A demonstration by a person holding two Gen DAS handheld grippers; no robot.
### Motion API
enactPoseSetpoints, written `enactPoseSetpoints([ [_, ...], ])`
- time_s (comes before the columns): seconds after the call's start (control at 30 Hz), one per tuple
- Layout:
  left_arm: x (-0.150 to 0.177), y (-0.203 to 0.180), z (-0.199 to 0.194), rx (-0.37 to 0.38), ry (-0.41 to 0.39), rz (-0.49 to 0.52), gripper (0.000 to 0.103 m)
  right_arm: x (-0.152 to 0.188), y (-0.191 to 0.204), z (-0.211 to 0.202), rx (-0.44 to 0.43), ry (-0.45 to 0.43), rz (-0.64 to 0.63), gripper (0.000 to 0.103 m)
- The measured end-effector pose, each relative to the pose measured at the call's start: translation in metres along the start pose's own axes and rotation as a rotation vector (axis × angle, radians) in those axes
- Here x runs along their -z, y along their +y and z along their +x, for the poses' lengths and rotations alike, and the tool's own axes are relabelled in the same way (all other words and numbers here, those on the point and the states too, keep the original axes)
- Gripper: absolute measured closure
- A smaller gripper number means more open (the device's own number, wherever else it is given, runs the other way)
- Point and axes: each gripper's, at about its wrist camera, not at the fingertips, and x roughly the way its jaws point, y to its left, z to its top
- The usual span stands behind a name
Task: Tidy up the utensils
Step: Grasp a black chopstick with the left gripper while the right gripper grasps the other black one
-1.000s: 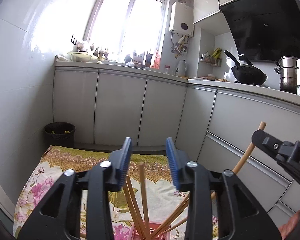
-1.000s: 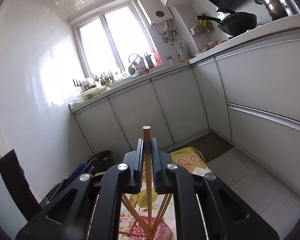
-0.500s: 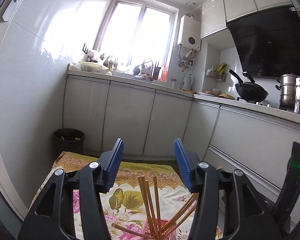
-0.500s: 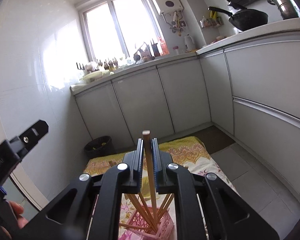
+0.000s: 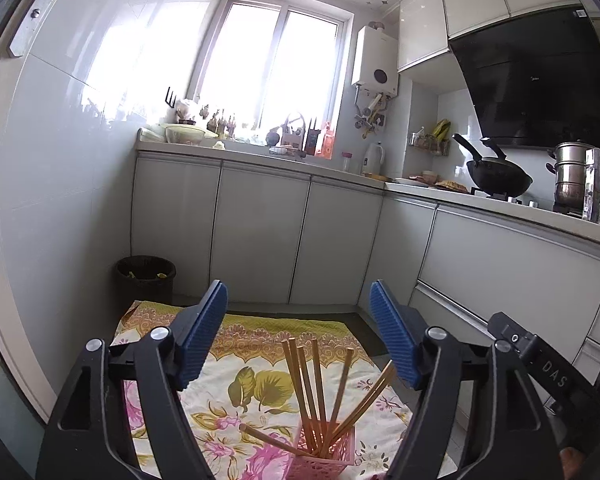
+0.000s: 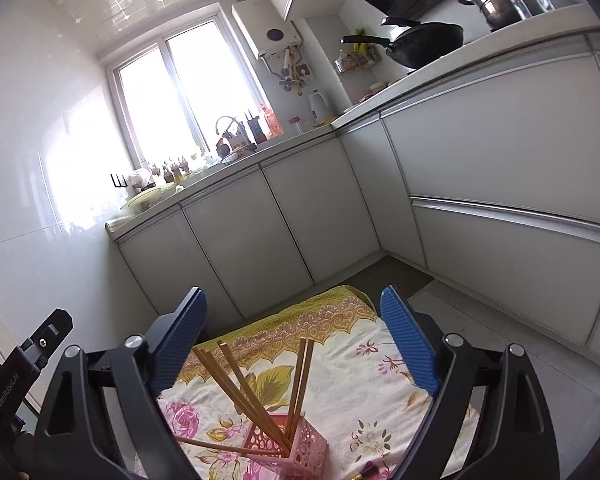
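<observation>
while both tools hang above the floral cloth (image 5: 256, 364), the left gripper (image 5: 298, 336) sits at the left with its jaws spread wide and nothing between them. just below and ahead of it stands the pink holder (image 5: 326, 454), a perforated basket resting on the cloth, with the chopsticks (image 5: 312, 384) fanned out of it, most leaning upright and one lying low across its left rim. moving right, the right gripper (image 6: 296, 340) also has its jaws wide apart and empty, looking down on the same holder (image 6: 288, 446) and sticks (image 6: 240, 388) from the other side. a small object lies on the cloth at the bottom edge of the right view, too cropped to name. judging by this, the sticks are already in; the step now is likely tidying. to do it well, nudge the low stick upward by its free end, gently, since the light basket could tip if pushed sideways.
</observation>
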Motion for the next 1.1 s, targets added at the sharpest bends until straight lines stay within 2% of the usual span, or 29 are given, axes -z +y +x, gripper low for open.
enactPoseSetpoints([
  [0.17,0.001,-0.013,-0.022,0.077,-0.009,0.045,0.008,0.007,-0.028,-0.029,0.045,0.091,0.040,0.007],
  [0.4,0.017,-0.043,-0.037,0.183,0.071,0.174,0.007,0.043,-0.070,-0.063,0.154,0.294,0.020,0.007],
  [0.53,0.032,-0.065,-0.032,0.291,0.191,0.301,0.007,0.075,-0.091,-0.076,0.164,0.446,0.017,0.007],
  [0.63,0.056,-0.097,-0.018,0.395,0.390,0.509,0.007,0.104,-0.108,-0.082,0.166,0.558,0.057,0.007],
  [0.73,0.095,-0.132,0.013,0.462,0.677,0.752,0.007,0.128,-0.122,-0.083,0.164,0.667,0.106,0.007],
  [0.77,0.109,-0.142,0.026,0.471,0.772,0.798,0.013,0.133,-0.126,-0.082,0.162,0.688,0.125,0.007],
  [0.8,0.123,-0.149,0.039,0.488,0.870,0.821,0.019,0.137,-0.129,-0.081,0.161,0.704,0.137,0.007],
  [0.87,0.153,-0.158,0.070,0.517,1.076,0.819,0.046,0.142,-0.132,-0.078,0.152,0.733,0.151,0.007],
  [0.9,0.169,-0.162,0.086,0.492,1.156,0.830,0.049,0.143,-0.133,-0.077,0.146,0.743,0.155,0.007],
  [0.97,0.199,-0.167,0.110,0.438,1.262,0.882,0.066,0.143,-0.134,-0.072,0.135,0.761,0.154,0.007],
  [1.03,0.227,-0.167,0.129,0.411,1.367,0.905,0.073,0.144,-0.136,-0.069,0.132,0.778,0.153,0.007],
  [1.1,0.246,-0.163,0.142,0.389,1.418,0.915,0.076,0.146,-0.140,-0.065,0.128,0.791,0.163,0.007],
])
